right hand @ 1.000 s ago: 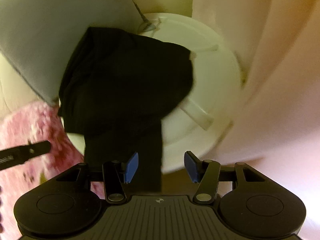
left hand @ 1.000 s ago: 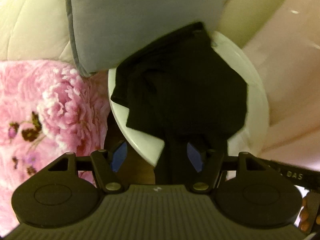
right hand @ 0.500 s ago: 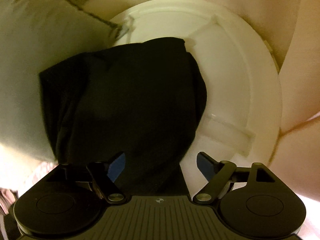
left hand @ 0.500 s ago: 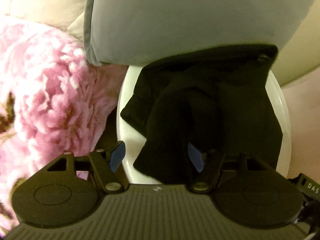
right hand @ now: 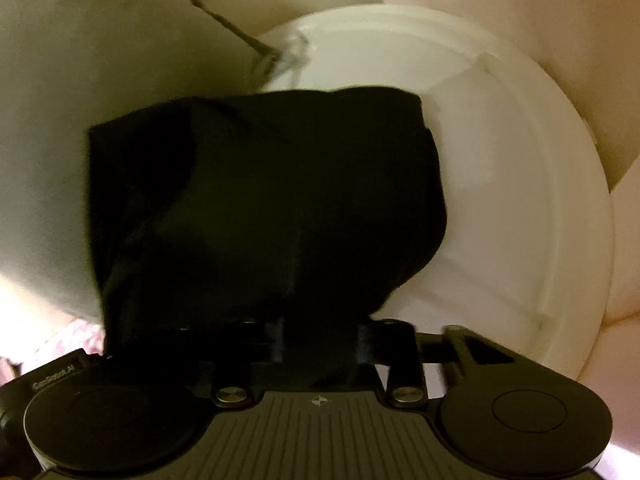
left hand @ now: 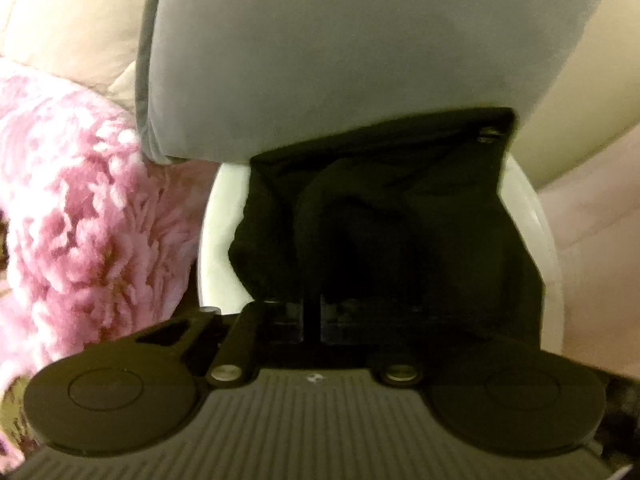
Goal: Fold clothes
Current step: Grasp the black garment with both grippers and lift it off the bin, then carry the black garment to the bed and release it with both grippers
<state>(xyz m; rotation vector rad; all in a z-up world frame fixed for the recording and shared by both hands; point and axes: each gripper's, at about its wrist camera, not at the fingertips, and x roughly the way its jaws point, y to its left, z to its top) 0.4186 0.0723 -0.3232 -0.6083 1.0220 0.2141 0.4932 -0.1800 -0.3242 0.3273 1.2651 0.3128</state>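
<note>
The left claw [left hand: 314, 316] has its two black fingers drawn nearly together, pinching a narrow vertical ridge of the black garment [left hand: 400, 232] at its near edge. The right claw [right hand: 320, 344] is likewise clamped on the garment [right hand: 272, 208], its dark fingers close on either side of a band of cloth that runs down between them; in that view the fabric hides the fingertips' inner faces.

The garment is a matt, soft, dark cloth, lying in loose rounded folds on a round white bench [left hand: 216, 240] of smooth, plastic-looking surface. In the right wrist view the cloth forms a roughly rectangular heap with a straight far edge and a curved right side, covering the left part of the bench [right hand: 520, 200], whose raised rim and moulded ridges show bare on the right.

Behind the garment stands a smooth grey cushion [left hand: 340, 52] with a darker piped seam, its lower edge touching the cloth's far side. To the left lies a fluffy pink blanket [left hand: 88, 216] with a long shaggy pile, just beside the bench. Pale pink fabric [right hand: 580, 40] drapes to the right, blurred.
</note>
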